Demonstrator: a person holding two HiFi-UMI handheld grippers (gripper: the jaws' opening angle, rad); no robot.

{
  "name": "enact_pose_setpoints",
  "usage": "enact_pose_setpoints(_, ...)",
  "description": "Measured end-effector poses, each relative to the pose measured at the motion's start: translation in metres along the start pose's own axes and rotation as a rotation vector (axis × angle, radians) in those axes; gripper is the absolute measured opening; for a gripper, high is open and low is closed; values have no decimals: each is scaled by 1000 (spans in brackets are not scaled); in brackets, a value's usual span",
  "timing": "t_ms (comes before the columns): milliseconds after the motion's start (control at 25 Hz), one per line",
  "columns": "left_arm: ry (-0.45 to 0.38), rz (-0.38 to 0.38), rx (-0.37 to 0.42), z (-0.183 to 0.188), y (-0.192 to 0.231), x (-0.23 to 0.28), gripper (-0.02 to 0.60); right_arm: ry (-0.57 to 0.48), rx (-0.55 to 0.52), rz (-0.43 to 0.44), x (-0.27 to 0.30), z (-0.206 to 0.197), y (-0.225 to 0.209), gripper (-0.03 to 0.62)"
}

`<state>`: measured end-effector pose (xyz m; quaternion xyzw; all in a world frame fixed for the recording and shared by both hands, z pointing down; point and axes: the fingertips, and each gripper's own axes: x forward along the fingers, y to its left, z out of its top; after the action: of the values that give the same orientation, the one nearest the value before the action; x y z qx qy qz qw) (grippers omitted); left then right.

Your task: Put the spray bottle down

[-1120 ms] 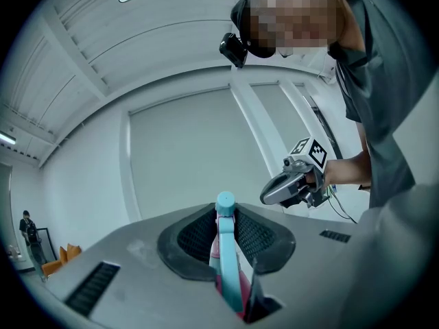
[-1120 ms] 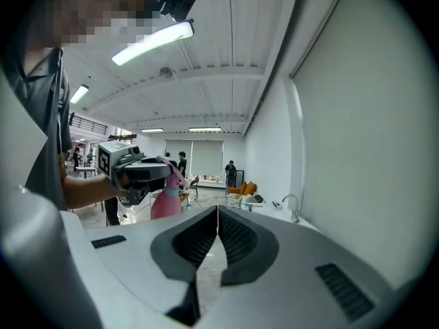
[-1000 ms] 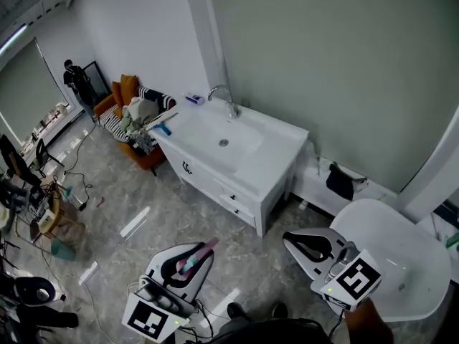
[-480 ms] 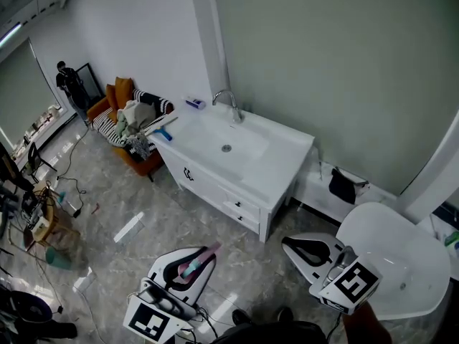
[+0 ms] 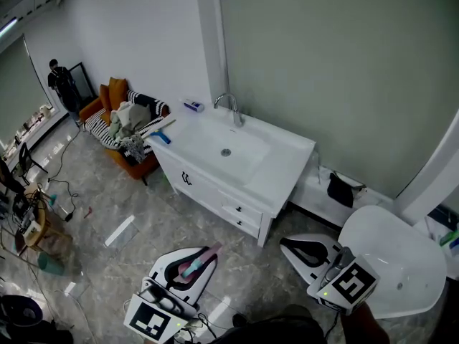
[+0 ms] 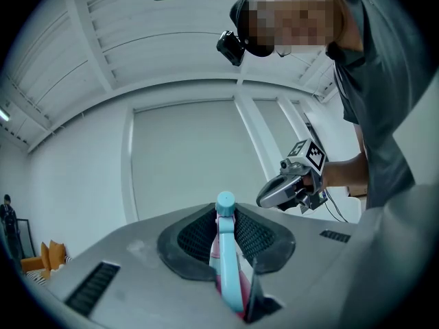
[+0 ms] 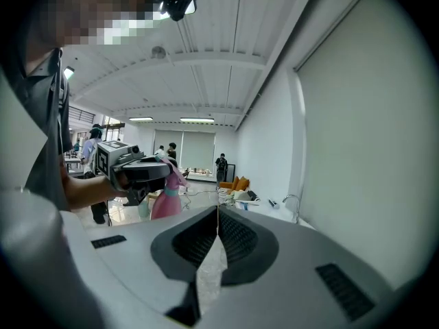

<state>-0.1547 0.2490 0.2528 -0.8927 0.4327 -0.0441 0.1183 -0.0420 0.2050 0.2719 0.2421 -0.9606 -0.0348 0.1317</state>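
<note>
The spray bottle [image 5: 193, 263] is pink with a teal head, and my left gripper [image 5: 203, 252] is shut on it at the lower middle of the head view. In the left gripper view the bottle [image 6: 227, 266] stands between the black pads, its teal cap at the tips of the left gripper [image 6: 225, 212]. My right gripper [image 5: 287, 244] hangs at the lower right, shut with nothing in it; its pads meet at the right gripper's [image 7: 218, 209] tip. Ahead stands a white vanity [image 5: 283, 172] with a sink and faucet [image 5: 231, 107].
An orange armchair [image 5: 109, 100] heaped with clothes stands left of the vanity. A white round tub [image 5: 391, 256] is at the right, with a black bag [image 5: 343, 187] on a low ledge behind it. Cables and clutter lie at the far left; a person [image 5: 61, 84] stands by the window.
The vanity and armchair have slid down and right in the head view and look nearer. Both grippers keep their places in the picture; the bottle stays gripped.
</note>
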Motion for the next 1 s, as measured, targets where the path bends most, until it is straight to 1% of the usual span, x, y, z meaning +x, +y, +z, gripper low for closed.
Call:
enact_pose_setpoints(120, 1, -2, -5, -3, 9, 5, 63, 10, 6, 3, 6, 1, -5, 9)
enact_pose_setpoints(240, 7, 3, -5, -8, 12, 16, 63, 17, 18, 7, 9, -6, -18, 9)
enact_pose_setpoints(400, 17, 28, -4, -11, 18, 40, 63, 11, 36, 30, 16, -14, -48, 9)
enact_pose_setpoints(520, 49, 36, 7, -13, 17, 59, 63, 18, 51, 56, 16, -22, -70, 9)
enact_pose_setpoints(680, 54, 70, -3, -11, 21, 92, 63, 26, 48, 87, 17, -26, -104, 9)
enact_pose_setpoints(800, 74, 76, 0, -12, 18, 114, 63, 21, 52, 97, 15, -30, -130, 9)
enact_pose_setpoints(1000, 100, 102, 0, -12, 20, 140, 63, 10, 66, 126, 15, -35, -157, 9)
